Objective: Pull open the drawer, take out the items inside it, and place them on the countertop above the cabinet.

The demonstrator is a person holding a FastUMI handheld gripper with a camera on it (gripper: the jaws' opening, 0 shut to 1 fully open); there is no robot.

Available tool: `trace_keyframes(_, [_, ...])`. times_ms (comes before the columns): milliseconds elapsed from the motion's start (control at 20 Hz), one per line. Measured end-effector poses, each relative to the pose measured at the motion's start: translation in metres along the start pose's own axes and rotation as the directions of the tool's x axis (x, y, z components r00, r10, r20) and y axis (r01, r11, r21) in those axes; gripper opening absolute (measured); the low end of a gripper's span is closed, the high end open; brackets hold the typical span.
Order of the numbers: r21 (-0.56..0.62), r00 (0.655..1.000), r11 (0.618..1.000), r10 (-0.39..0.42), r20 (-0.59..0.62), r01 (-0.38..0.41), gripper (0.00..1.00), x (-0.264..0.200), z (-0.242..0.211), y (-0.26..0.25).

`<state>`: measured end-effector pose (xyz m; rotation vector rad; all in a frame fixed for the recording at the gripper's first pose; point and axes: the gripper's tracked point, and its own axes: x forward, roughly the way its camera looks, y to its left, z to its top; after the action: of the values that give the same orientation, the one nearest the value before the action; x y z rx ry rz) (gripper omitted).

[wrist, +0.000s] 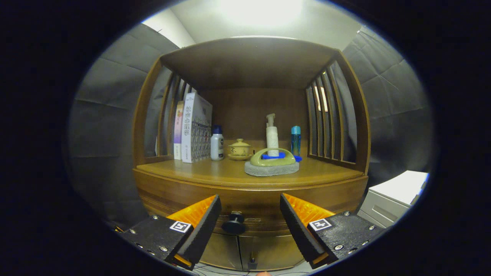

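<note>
The gripper (250,214) was wide open and held nothing, its two fingers spread left and right before the front of a wooden cabinet (153,191). Between the fingers, just beyond their tips and a little left of the midline, sat the dark round knob (234,224) of the drawer (253,214). The drawer front lay flush with the cabinet, so the drawer looked closed and whatever it held was hidden. That scene would fit a drawer yet to be pulled as well as one emptied and pushed back. The knob stuck out toward the gripper, so its axis ran near to far, in line with the fingers, and any pull on it would run straight back along that line. Above the drawer, farther off, the countertop (191,170) carried a scrub brush (272,163) near its front edge, right of centre. Behind it stood a pump bottle (272,136) and a blue bottle (295,140). To their left were a lidded cup (239,149), a white bottle (217,143) and books (193,128). Whether any of these came from the drawer could not be told.
</note>
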<state>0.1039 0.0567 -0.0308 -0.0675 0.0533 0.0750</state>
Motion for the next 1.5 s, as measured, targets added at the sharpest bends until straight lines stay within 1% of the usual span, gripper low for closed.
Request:
trace_keyframes(100, [-0.017,1.0,1.0,0.02,-0.005,-0.02,0.96,-0.019,0.008,0.0])
trace_keyframes(300, [0.001,0.999,0.999,0.049,0.001,-0.049,0.96,-0.054,0.023,-0.005])
trace_keyframes(500, [0.027,0.998,0.998,0.055,0.023,-0.056,0.96,-0.084,0.052,-0.02])
trace_keyframes(700, [0.047,0.996,0.997,0.05,0.08,-0.054,0.96,-0.111,0.088,-0.038])
trace_keyframes(800, [0.051,0.995,0.998,0.043,0.089,-0.048,0.96,-0.122,0.095,-0.047])
trace_keyframes(950, [0.055,0.994,0.998,0.027,0.106,-0.033,0.96,-0.136,0.099,-0.06])
trace_keyframes(1200, [0.03,0.994,1.0,0.0,0.105,-0.003,0.96,-0.147,0.086,-0.078])
trace_keyframes(1500, [0.043,0.994,0.999,0.003,0.11,-0.007,0.96,-0.147,0.082,-0.082])
